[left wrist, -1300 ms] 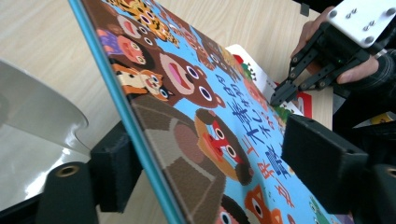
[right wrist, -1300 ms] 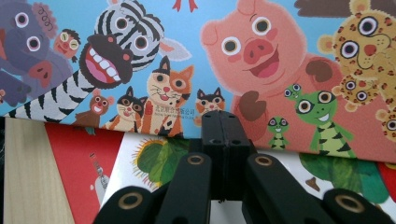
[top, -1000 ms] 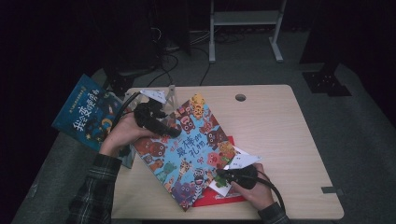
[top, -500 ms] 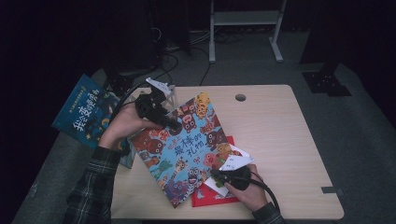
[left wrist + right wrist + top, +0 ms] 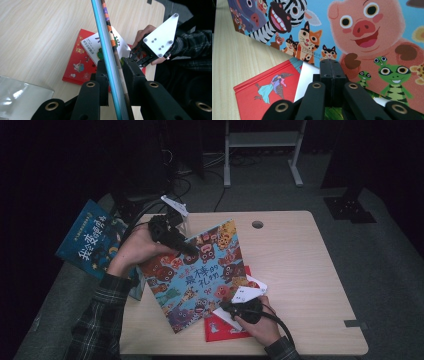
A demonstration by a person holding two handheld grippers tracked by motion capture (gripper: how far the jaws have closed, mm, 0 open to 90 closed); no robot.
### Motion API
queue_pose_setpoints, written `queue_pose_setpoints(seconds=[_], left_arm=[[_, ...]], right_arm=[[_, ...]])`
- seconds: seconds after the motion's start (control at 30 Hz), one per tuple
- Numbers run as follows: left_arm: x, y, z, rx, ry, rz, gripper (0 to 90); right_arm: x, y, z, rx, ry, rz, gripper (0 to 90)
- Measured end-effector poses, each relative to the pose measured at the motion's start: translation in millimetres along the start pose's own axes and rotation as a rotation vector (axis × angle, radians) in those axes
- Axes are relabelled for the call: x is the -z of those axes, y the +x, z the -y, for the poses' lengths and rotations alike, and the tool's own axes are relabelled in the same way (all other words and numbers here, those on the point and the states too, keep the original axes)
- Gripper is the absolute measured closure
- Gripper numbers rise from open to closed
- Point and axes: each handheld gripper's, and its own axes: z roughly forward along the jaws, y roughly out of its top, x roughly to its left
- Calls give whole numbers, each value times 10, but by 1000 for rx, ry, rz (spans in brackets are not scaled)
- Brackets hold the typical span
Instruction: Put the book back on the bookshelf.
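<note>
The animal picture book (image 5: 200, 275) with its blue cartoon cover stands tilted off the table, its low corner toward six o'clock, overlapping the flat red book (image 5: 225, 329).

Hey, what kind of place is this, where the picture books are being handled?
Probably a recording lab or workshop: one wooden table in a dark room, cables on the floor, a metal stand behind.

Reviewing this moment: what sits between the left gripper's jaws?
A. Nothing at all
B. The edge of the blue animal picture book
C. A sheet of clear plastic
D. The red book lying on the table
B. In the left gripper view the animal picture book runs edge-on between the jaws of the left gripper, which have just been closing on it; the red book lies flat on the table beyond.
</note>
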Motion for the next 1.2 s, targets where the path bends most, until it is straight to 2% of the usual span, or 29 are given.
queue_pose_setpoints(seconds=[0.07, 0.23, 0.3, 0.4, 0.63, 0.73, 0.83, 0.93, 1.03, 1.2], left_arm=[[-2, -31, -33, -6, 10, -4, 758], [27, -83, -60, -6, 30, 6, 785], [35, -88, -60, 0, 35, 6, 789], [44, -94, -60, 6, 37, 7, 796], [48, -144, -80, 5, 55, 7, 804], [44, -172, -95, 5, 62, 4, 805], [37, -192, -111, 9, 68, -1, 805], [36, -213, -136, 3, 76, -13, 806], [43, -226, -151, 0, 88, -29, 806], [67, -214, -145, 9, 93, -46, 806]], right_arm=[[2, -2, 2, 9, -3, 11, 887], [80, -82, 54, -18, -18, 36, 809], [135, -124, 81, -44, -26, 38, 768], [203, -183, 117, -38, -38, 63, 692], [452, -325, 243, -77, -73, 117, 521], [613, -420, 336, -100, -114, 177, 480], [765, -558, 451, -135, -129, 243, 425], [886, -705, 550, -162, -122, 308, 380], [979, -829, 626, -206, -103, 352, 369], [1045, -1002, 750, -262, -48, 429, 323]])
